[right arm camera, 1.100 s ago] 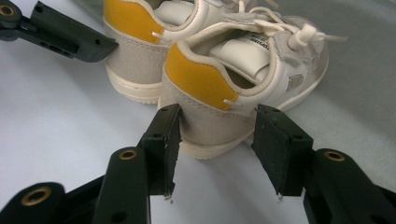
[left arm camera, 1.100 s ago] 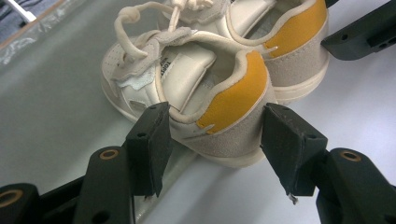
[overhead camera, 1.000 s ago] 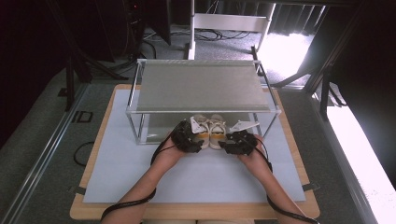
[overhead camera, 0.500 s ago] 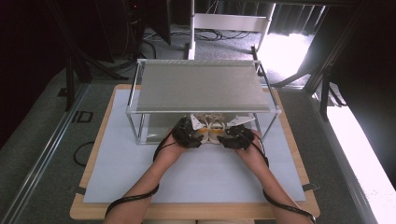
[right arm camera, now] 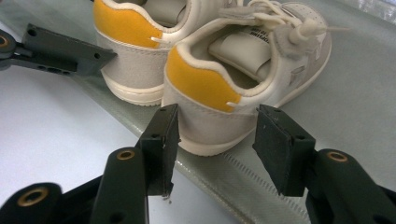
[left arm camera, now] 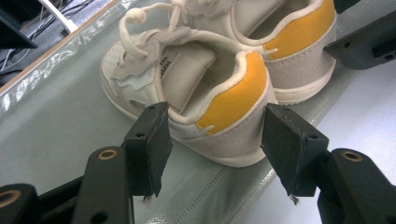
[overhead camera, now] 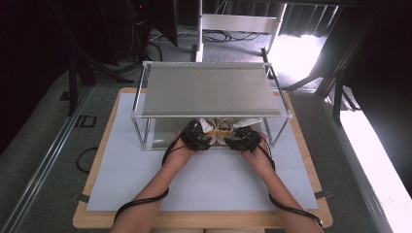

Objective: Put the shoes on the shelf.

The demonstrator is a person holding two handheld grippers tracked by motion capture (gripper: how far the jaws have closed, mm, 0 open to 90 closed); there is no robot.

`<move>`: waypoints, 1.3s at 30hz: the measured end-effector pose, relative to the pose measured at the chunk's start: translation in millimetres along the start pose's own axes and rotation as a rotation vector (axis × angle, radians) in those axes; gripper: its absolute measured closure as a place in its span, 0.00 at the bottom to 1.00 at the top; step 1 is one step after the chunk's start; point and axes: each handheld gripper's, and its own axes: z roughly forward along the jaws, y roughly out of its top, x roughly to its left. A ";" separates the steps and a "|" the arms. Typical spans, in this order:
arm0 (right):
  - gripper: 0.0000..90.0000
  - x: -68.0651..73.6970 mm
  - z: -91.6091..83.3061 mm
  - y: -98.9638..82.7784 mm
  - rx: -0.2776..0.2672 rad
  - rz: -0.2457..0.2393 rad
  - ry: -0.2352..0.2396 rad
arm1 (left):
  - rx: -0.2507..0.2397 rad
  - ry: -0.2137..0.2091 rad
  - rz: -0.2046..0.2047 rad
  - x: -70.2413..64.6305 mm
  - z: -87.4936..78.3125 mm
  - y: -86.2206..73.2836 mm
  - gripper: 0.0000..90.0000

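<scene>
A pair of small white shoes (overhead camera: 221, 127) with yellow heel patches stands on the grey bottom shelf (left arm camera: 56, 121) of a metal rack (overhead camera: 209, 90). My left gripper (left arm camera: 217, 116) is shut on the heel of the left shoe (left arm camera: 187, 84), with both pads against its sides. My right gripper (right arm camera: 219, 116) straddles the heel of the right shoe (right arm camera: 243, 56). Its jaws have just been opening, and a small gap shows at one pad. In the high view both grippers (overhead camera: 206, 135) (overhead camera: 239, 136) reach under the rack's front edge.
The rack's flat top shelf (overhead camera: 209, 90) hangs over the shoes and both hands. Its thin metal legs (overhead camera: 138, 131) stand at either side on a pale mat (overhead camera: 209, 179) over the wooden table. Each gripper view shows the other gripper (left arm camera: 364, 42) (right arm camera: 60, 51) close alongside.
Both hands have pushed a little forward, so the grippers and the shoes sit further under the rack's top shelf.
</scene>
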 end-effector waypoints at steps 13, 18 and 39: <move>0.29 10.3 -18.0 -7.8 -0.068 -0.007 -0.015 | -0.043 -0.063 0.060 -9.5 -22.1 -1.2 0.27; 0.15 14.5 -21.4 -11.4 -0.059 -0.013 0.020 | -0.078 -0.085 0.042 -15.5 -28.4 -5.8 0.17; 0.14 20.9 -47.6 -38.2 -0.112 -0.016 0.021 | -0.088 -0.116 0.013 -16.6 -53.7 -41.1 0.14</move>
